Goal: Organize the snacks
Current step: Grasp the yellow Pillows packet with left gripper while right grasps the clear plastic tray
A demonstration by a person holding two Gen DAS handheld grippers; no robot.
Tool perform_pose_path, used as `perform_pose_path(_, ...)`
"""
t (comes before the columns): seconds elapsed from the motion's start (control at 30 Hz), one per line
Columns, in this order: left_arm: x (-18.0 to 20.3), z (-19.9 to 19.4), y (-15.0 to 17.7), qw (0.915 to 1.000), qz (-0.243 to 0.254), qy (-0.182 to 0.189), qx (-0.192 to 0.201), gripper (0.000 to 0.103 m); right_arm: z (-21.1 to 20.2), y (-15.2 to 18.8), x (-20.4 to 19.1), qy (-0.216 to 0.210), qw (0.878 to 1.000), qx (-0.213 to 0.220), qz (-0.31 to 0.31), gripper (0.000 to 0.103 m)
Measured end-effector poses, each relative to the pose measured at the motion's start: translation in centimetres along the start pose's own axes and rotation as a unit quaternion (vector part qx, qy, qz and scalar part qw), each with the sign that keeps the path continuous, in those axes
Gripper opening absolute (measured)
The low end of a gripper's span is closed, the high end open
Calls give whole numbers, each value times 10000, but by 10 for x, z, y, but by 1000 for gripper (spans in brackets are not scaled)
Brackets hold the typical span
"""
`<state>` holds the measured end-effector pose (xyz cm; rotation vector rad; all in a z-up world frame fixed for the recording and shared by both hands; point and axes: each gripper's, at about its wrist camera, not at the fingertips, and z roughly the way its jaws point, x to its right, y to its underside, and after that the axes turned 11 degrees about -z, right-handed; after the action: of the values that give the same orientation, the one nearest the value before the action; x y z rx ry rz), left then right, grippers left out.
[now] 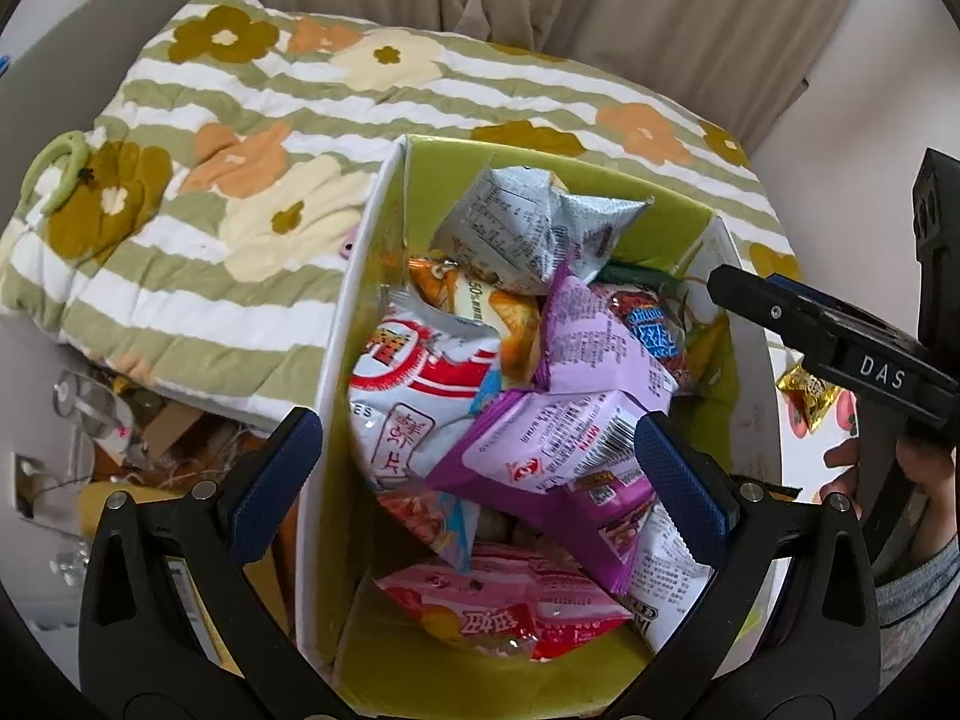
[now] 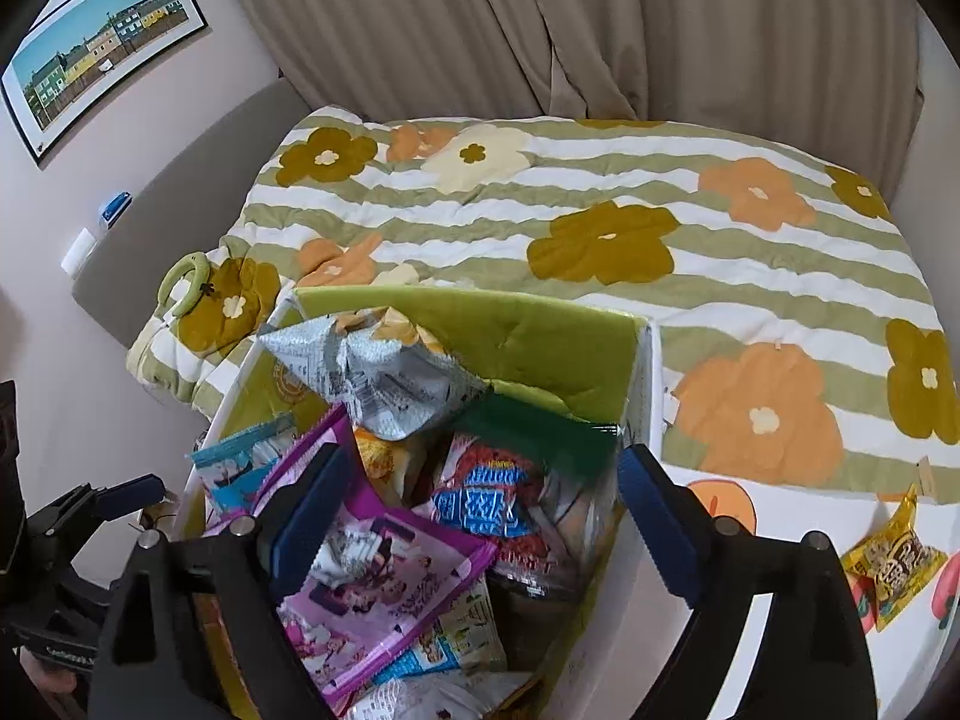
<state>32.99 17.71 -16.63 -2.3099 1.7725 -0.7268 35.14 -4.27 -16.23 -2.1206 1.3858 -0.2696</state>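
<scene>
Both grippers released above the snack box.
Left gripper (image 1: 477, 474) and right gripper (image 2: 480, 516) hang empty over the box (image 1: 336, 360); one yellow packet (image 2: 891, 564) waits outside, near its right edge.

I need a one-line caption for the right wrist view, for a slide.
Open right gripper above a green-lined snack box full of packets, one yellow snack packet left outside on the bed.

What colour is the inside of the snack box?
Lime green inside the box, white outside; clearest in the left wrist view.
</scene>
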Motion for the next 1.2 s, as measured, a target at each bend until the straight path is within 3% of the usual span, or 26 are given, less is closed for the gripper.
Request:
perform_pose_path(0.43,17,-54,20,9980,394,349,357,103,-70,24,-14,330,9974,607,209,89)
perform_pose_path(0.67,45,-80,42,9926,831,753,477,103,-123,60,-11,774,9908,974,538,89)
perform_pose_path(0.8,71,-81,57,9874,1150,1019,384,103,-150,91,-1,1115,9853,1052,756,89)
perform_pose_path(0.9,96,-81,68,9825,1370,1228,278,103,-172,118,12,1385,9809,999,930,103)
perform_pose_path(1.1,161,-79,86,9716,1792,1534,210,103,-212,169,47,1770,9733,917,1136,103)
perform_pose_path(1.2,200,-72,91,9665,1971,1635,159,103,-223,193,72,1683,9747,647,1324,103)
